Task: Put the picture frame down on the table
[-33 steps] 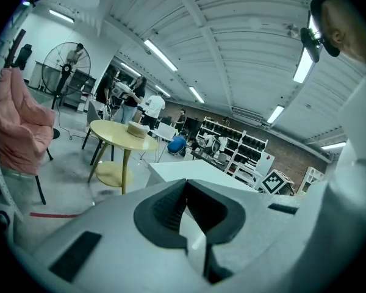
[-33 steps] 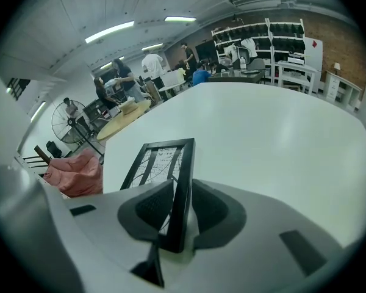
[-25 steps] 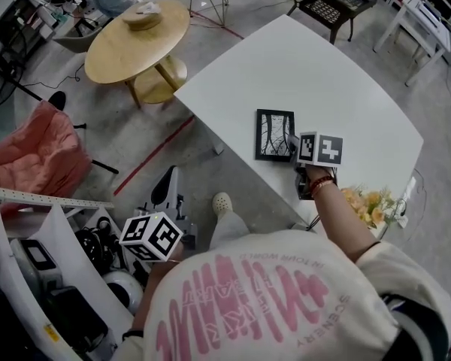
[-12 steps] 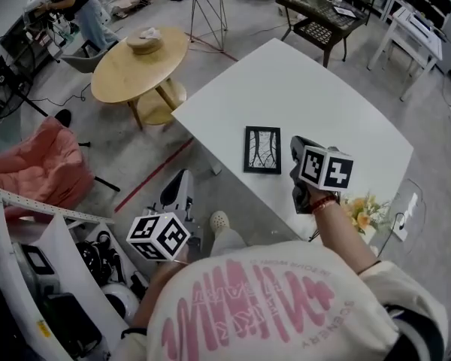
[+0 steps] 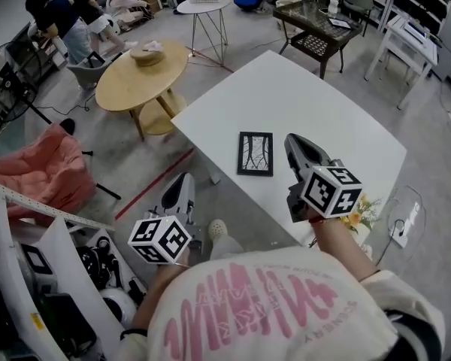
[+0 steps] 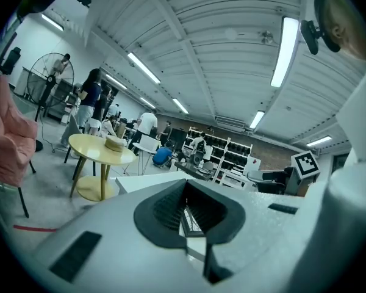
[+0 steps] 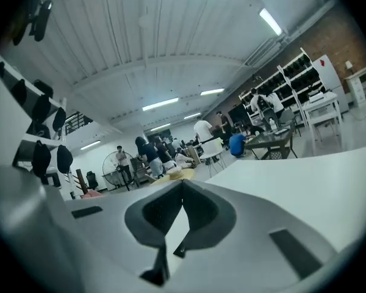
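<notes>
The black picture frame lies flat on the white table, near its front edge, with nothing touching it. My right gripper hovers just right of the frame, apart from it, jaws shut and empty. My left gripper hangs low beyond the table's edge, over the floor, also shut with nothing in it. In the left gripper view a sliver of the frame shows through the notch between the shut jaws. The right gripper view shows only bare table ahead.
Yellow flowers lie at the table's near right edge. A round wooden table and a pink seat stand to the left on the floor. A dark side table stands behind. Equipment fills the lower left. People are at the back.
My right gripper has drawn back from the frame toward me and risen. The frame stays flat on the table. The left gripper has barely moved.
</notes>
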Available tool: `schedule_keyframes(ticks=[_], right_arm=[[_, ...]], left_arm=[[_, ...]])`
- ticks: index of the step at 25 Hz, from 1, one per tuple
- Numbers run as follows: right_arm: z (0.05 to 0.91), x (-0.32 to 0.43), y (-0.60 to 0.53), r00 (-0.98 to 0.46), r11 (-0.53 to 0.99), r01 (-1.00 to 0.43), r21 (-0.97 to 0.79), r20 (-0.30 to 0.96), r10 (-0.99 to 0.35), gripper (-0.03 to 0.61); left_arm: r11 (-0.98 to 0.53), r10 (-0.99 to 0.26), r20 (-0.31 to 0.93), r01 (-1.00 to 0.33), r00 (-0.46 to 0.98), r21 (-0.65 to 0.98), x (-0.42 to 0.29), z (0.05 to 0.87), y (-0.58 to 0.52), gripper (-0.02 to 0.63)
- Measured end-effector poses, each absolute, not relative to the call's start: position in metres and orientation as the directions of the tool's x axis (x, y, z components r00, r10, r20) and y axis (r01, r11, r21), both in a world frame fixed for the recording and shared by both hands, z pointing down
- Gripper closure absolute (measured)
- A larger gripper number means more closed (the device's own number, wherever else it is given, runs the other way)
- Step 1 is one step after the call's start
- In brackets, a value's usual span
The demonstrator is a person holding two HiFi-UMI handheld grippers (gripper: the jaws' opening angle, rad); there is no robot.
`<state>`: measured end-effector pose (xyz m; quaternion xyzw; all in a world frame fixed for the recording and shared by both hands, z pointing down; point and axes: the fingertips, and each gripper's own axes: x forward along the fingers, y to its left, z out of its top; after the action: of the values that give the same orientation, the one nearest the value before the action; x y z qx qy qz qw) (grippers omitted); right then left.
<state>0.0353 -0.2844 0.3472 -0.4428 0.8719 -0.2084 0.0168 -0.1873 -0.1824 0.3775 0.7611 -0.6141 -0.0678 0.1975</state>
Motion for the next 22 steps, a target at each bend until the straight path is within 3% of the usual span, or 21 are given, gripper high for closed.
schedule_keyframes(ticks=[22], right_arm=[[0.367,0.034,-0.251,-0.606,0.541,-0.789,-0.291,0.221,-0.764,0.574]], left_arm=[[-0.191,-0.959,0.125,-0.903,0.256,0.385,-0.177,0.376,-0.162,0.611]])
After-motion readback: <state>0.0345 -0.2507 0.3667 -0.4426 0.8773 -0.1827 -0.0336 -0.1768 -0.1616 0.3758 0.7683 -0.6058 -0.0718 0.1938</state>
